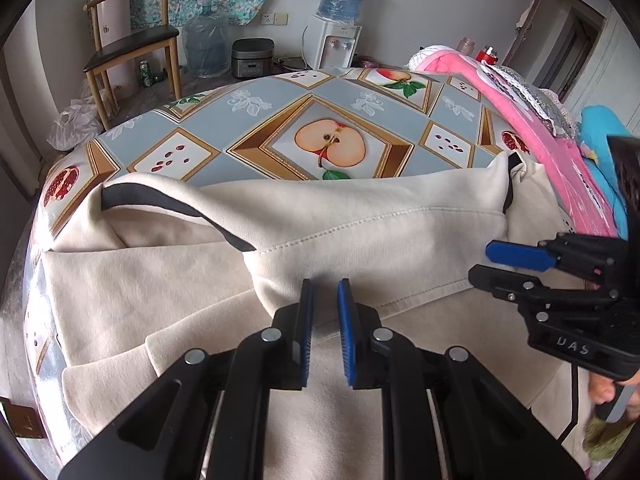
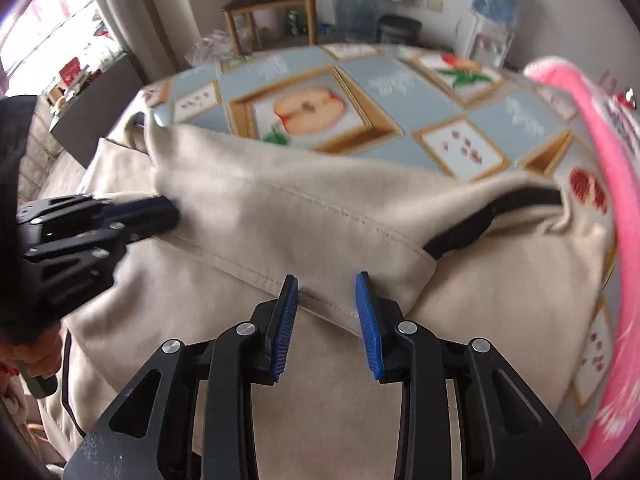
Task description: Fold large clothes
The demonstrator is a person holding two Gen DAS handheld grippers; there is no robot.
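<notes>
A large cream garment (image 1: 360,216) with black trim (image 1: 160,200) lies spread over the near half of the table, its top layer folded over with a stitched hem toward me. In the left wrist view my left gripper (image 1: 325,292) has its blue pads close together, pinched on that folded hem. In the right wrist view the left gripper (image 2: 168,216) grips the fold's left end. My right gripper (image 2: 328,288) is open, its pads standing apart with the hem of the garment (image 2: 280,216) between them. The right gripper (image 1: 484,262) also shows at the right edge of the left wrist view, held by a hand.
The table wears a fruit-patterned oilcloth (image 1: 280,120), bare at the far half. Pink fabric (image 1: 540,136) and other laundry are heaped along the table's right side. Beyond the table stand a wooden chair (image 1: 132,44), a rice cooker (image 1: 252,58) and a water dispenser (image 1: 332,44).
</notes>
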